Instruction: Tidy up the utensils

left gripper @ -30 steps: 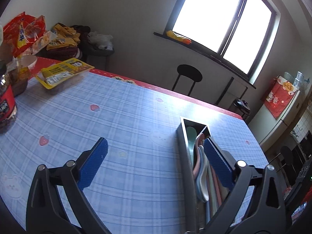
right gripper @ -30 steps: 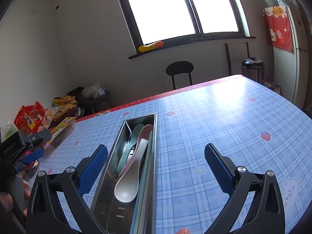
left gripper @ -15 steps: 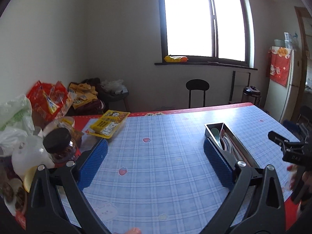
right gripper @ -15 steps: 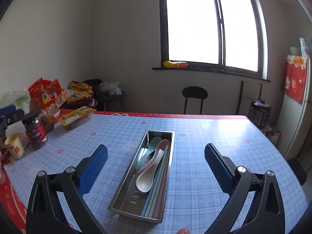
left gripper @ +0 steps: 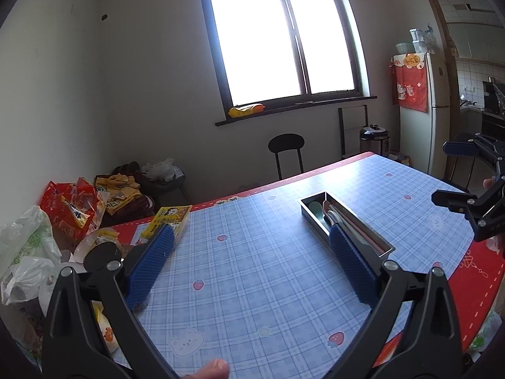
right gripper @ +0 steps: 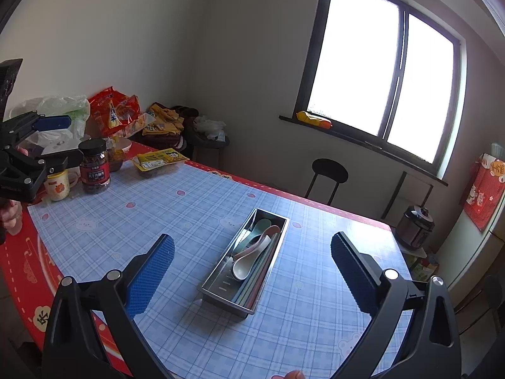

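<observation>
Both grippers pulled back since earlier; left gripper (left gripper: pixel 252 265) and right gripper (right gripper: pixel 252 271) spread, empty; steel utensil tray (right gripper: pixel 221 279) mid-table holding spoons (right gripper: pixel 252 252): light, slippery; grip handles.

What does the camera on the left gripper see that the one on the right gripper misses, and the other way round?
Only the left wrist view shows the white fridge and the kitchen doorway behind it. Only the right wrist view shows the brown jar's label and the small mug. Both show the metal tray holding spoons on the checked tablecloth, the window, the black stool and each other's open jaws.
</observation>
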`<state>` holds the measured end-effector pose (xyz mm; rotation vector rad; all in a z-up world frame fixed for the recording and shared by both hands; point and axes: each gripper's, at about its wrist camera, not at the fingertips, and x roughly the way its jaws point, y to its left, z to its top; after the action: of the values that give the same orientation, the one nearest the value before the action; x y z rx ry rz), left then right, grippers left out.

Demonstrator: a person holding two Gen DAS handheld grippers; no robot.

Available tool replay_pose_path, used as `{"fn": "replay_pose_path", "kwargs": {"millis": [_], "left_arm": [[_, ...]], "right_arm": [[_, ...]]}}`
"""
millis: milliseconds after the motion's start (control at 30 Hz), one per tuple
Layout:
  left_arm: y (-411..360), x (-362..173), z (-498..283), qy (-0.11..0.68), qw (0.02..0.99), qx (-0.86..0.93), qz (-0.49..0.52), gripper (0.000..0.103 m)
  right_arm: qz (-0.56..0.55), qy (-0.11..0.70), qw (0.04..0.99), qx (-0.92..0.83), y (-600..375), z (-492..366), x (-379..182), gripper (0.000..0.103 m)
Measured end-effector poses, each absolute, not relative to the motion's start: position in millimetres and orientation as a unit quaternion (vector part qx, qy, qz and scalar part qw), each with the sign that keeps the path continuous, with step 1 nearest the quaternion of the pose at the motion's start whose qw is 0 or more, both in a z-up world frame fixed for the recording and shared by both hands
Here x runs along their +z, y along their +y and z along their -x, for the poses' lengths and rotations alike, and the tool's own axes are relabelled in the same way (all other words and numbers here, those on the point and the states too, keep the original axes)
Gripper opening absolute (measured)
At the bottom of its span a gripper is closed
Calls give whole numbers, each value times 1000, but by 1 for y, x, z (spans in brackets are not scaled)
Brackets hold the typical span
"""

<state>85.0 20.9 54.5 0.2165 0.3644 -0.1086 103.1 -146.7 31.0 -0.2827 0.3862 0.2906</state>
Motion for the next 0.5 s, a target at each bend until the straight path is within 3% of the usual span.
{"fn": "replay_pose_path", "kwargs": {"millis": [500], "left_arm": [[15,51,-82,184,976,-50,-105,97]], "right_arm": [[144,186,963,133,-144,-94,38,97]]}}
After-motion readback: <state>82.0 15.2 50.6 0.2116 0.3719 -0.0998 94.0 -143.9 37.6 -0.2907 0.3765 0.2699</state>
